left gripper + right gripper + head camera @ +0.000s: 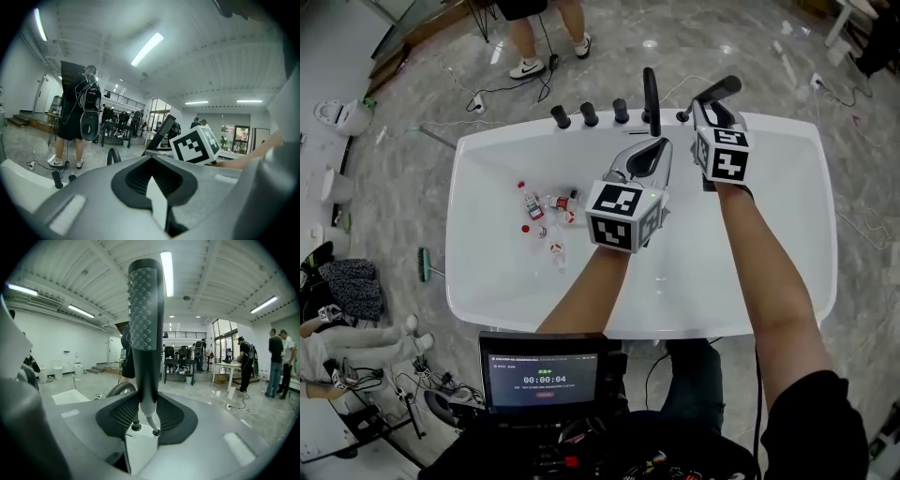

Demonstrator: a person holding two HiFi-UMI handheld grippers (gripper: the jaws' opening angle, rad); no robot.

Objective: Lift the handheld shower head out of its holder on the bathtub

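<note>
The black handheld shower head [719,91] slants over the white bathtub's [487,272] back rim at the right. My right gripper [705,111] is shut on its handle. In the right gripper view the shower head [145,324] stands upright between the jaws of the right gripper [146,405], dimpled face toward the camera. Whether it still sits in its holder I cannot tell. My left gripper [649,152] hovers over the tub just left of it, pointing at the back rim. The left gripper [152,169] is shut with nothing between its jaws.
A black spout [652,94] and three black knobs [589,114] line the back rim. Several small bottles [548,208] lie in the tub's left half. A monitor [544,380] sits below the near rim. A person [534,37] stands beyond the tub.
</note>
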